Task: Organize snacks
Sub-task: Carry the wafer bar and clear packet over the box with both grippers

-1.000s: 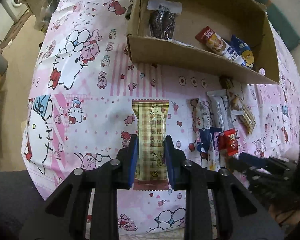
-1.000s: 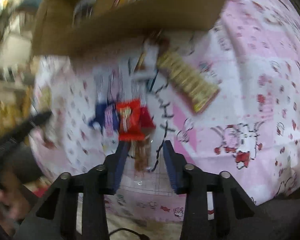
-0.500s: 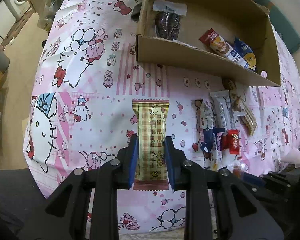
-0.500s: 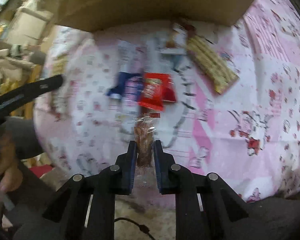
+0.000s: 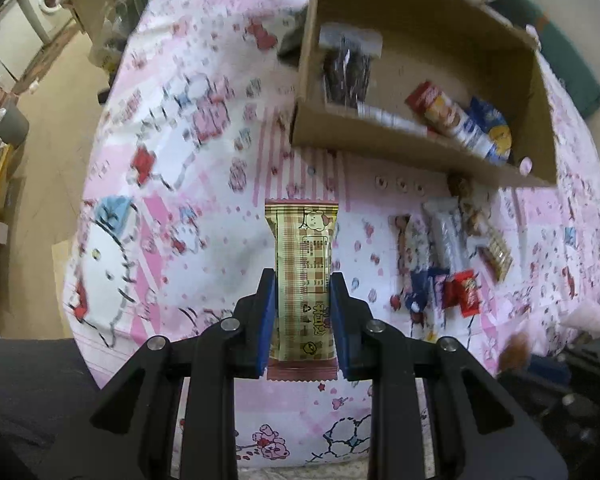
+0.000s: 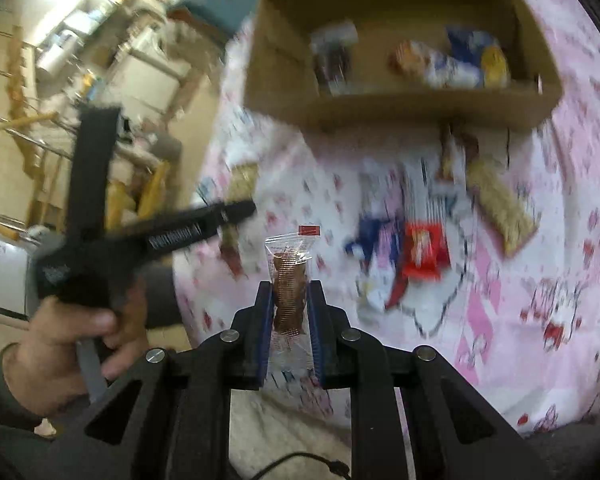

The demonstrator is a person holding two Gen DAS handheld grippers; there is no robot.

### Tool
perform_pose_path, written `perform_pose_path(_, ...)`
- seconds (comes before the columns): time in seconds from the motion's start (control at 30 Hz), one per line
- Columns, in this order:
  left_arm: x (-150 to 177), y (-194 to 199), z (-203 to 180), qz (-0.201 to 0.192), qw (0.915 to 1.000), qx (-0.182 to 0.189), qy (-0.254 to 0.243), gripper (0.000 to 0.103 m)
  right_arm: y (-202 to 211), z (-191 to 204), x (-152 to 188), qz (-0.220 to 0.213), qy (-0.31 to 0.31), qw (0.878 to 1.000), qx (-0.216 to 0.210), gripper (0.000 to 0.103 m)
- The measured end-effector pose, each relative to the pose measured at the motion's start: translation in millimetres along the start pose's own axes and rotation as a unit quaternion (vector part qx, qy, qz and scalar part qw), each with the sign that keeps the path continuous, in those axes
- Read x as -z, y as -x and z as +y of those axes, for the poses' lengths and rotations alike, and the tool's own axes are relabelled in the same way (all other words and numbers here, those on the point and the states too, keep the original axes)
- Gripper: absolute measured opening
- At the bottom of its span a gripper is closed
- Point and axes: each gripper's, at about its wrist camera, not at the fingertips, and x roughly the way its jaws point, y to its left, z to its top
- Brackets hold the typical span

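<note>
My left gripper (image 5: 302, 280) is shut on a tan checked snack bar (image 5: 303, 264), held above the pink cartoon tablecloth (image 5: 172, 184). My right gripper (image 6: 289, 290) is shut on a clear packet of brown biscuits (image 6: 289, 280), lifted off the cloth. A cardboard box (image 5: 416, 152) stands at the back and holds a dark packet (image 5: 348, 68), a red-and-white pack (image 5: 444, 116) and a blue-yellow pack (image 5: 496, 136). The box also shows in the right wrist view (image 6: 400, 108). Loose snacks (image 5: 444, 256) lie in front of it on the right.
In the right wrist view the left gripper's body (image 6: 112, 248) and the hand holding it (image 6: 60, 344) are close at the left. A red packet (image 6: 422, 252) and a long wafer pack (image 6: 500, 208) lie on the cloth. The floor and furniture are beyond the table's left edge.
My right gripper closed on the biscuit packet and lifted it clear of the snack pile. My left gripper, still holding the tan bar, rose and moved toward the box.
</note>
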Motion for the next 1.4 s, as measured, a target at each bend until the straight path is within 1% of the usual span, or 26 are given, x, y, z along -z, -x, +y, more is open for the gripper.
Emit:
perform_pose_path(0.1,-8,20,-2,-0.029,0.9995,0.009,-0.004,0.022,15,4,-9,-0.046,0.009,0.999,-0.006,0.018)
perform_pose_path(0.2,-17,37,-5,-0.055,0.9984,0.012,-0.011,0.022,31,0,-20,-0.086,0.0,0.996,-0.008,0.018)
perform_pose_path(0.3,-29,51,-10,-0.079,0.9967,0.009,-0.018,0.022,45,-10,-34,-0.121,-0.012,0.993,-0.002,0.018)
perform_pose_path(0.5,-56,66,-22,-0.111,0.9923,-0.008,-0.054,0.022,67,-28,-55,-0.168,-0.037,0.985,0.006,0.018)
perform_pose_path(0.7,-78,74,-29,-0.131,0.9892,-0.007,-0.064,0.022,81,-34,-65,-0.207,-0.04,0.977,0.027,0.018)
perform_pose_path(0.9,-94,73,-44,-0.14,0.987,-0.003,-0.078,0.022,87,-42,-79,-0.223,-0.041,0.973,0.04,0.018)
perform_pose_path(1.13,-109,65,-61,-0.142,0.9858,0.001,-0.089,0.022,77,-53,-99,-0.22,-0.043,0.973,0.054,0.018)
perform_pose_path(1.23,-115,58,-66,-0.143,0.9856,0.003,-0.091,0.022,73,-58,-107,-0.219,-0.044,0.973,0.061,0.018)
perform_pose_path(1.3,-118,51,-69,-0.145,0.9847,0.01,-0.096,0.022,69,-63,-113,-0.217,-0.047,0.973,0.062,0.018)
perform_pose_path(1.4,-121,42,-71,-0.151,0.9832,0.007,-0.103,0.022,63,-72,-122,-0.215,-0.058,0.973,0.067,0.018)
